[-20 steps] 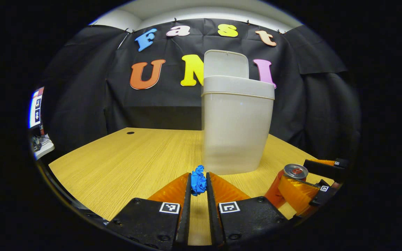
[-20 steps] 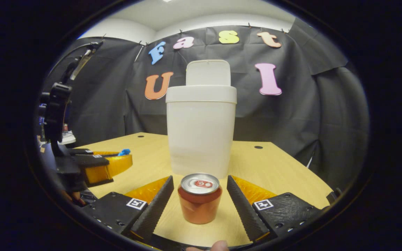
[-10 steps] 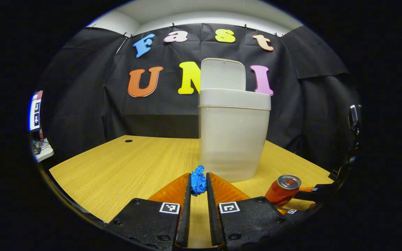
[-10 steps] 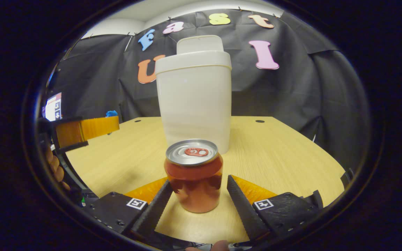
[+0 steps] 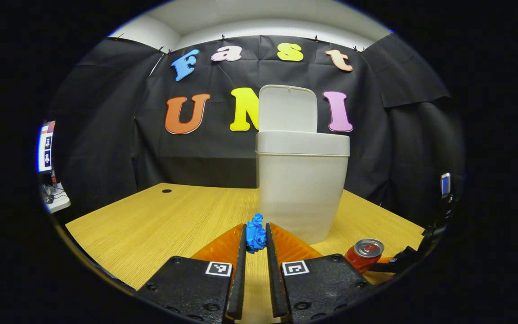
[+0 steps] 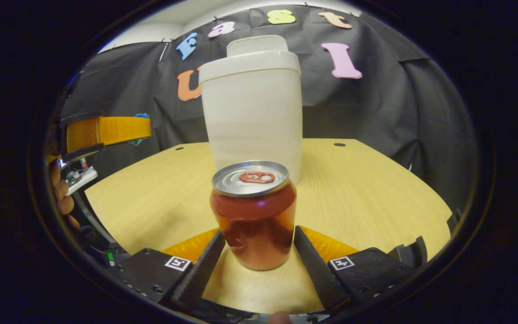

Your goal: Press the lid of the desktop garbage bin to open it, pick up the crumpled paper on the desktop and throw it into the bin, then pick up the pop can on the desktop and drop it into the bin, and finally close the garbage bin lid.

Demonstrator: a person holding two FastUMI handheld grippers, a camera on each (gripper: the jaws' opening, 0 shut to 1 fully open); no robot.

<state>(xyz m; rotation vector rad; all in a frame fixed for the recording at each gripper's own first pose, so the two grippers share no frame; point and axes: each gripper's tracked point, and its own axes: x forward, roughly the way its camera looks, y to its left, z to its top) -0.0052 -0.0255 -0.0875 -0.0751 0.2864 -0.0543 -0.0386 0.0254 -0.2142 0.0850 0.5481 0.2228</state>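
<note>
The blue crumpled paper (image 5: pixel 255 234) is pinched between the tips of my left gripper (image 5: pixel 255 228), which is shut on it above the table. The white bin (image 5: pixel 301 189) stands just beyond, its lid (image 5: pixel 288 110) tipped up and open. In the right gripper view the red pop can (image 6: pixel 254 216) stands upright on the table between the spread fingers of my right gripper (image 6: pixel 259 231), which is open; the fingertips sit beside the can's lower sides. The can (image 5: pixel 363 254) also appears at the left gripper view's lower right. My left gripper (image 6: pixel 106 130) hangs raised at the left, paper (image 6: pixel 141 116) at its tip.
The wooden table (image 6: pixel 367 193) has bare surface to the left and right of the bin (image 6: pixel 252 108). A hand (image 6: pixel 61 193) holds the left gripper at the right gripper view's left edge. A side desk with small items (image 5: pixel 54 198) lies beyond the table's left edge.
My left gripper has risen with the paper still pinched. My right gripper has moved forward, so the can now sits deep between its open fingers.
</note>
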